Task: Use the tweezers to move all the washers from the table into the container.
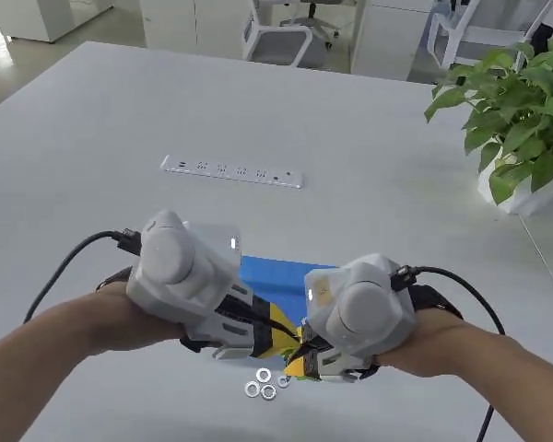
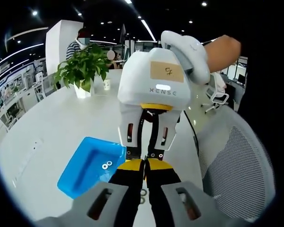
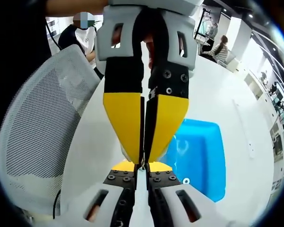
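1. We are holding the left gripper (image 1: 284, 339) and the right gripper (image 1: 301, 359) close below us. They are pointing at each other, and their yellow tips are touching.
2. The left gripper's jaws are pressing together with no gap showing. We are not able to tell whether anything thin is pinched between them.
3. The right gripper's jaws are also closing fully on each other in the right gripper view, pad against pad. Again, we cannot tell whether they are holding anything.
4. A small cluster of loose washers (image 1: 264, 384) is lying on the white table (image 1: 120, 138), just on our side of the meeting tips and outside the blue container (image 1: 272, 276).
5. The container is sitting just beside the tips, partly hidden under both grippers. In the left gripper view, at least two tray washers (image 2: 106, 164) are resting on its floor.
6. Farther off, a power strip (image 1: 230, 171) is lying flat, and a potted plant (image 1: 521, 110) is standing at the table's right edge.
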